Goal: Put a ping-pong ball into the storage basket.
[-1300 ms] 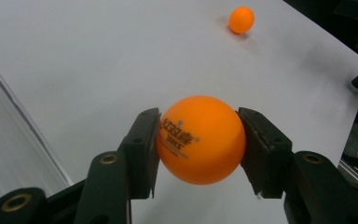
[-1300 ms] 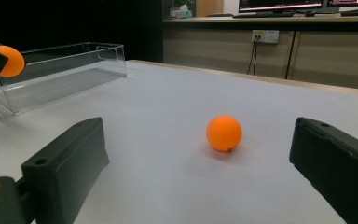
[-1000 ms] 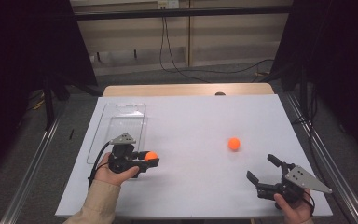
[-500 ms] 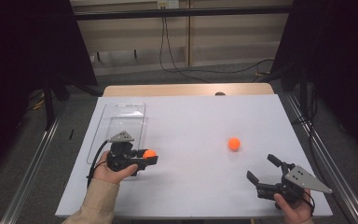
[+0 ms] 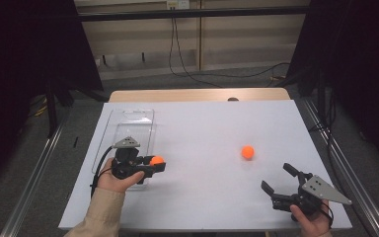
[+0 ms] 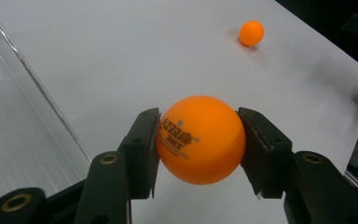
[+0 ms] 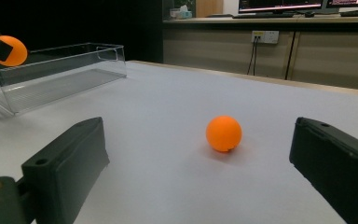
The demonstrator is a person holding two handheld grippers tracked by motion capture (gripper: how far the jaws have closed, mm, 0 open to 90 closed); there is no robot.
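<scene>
Since a second ago the left gripper [image 5: 153, 164], pinching an orange ball [image 6: 199, 139], has barely shifted beside the clear tray [image 5: 128, 118], so I judge the drop pending. The second ball [image 7: 223, 133] lies loose mid-table before the unmoved right gripper [image 5: 275, 179], jaws spread.

Lab or office test room: white tabletop [image 5: 202, 128] between dark curtains [image 5: 29, 59], wall socket [image 7: 264, 36] with hanging cables [image 5: 177, 54], monitors [image 7: 279, 4] on rear counter [image 7: 261, 21].

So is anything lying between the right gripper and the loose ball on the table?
Nothing: bare white table between the open right gripper and the loose ball, seen in the right gripper view.
</scene>
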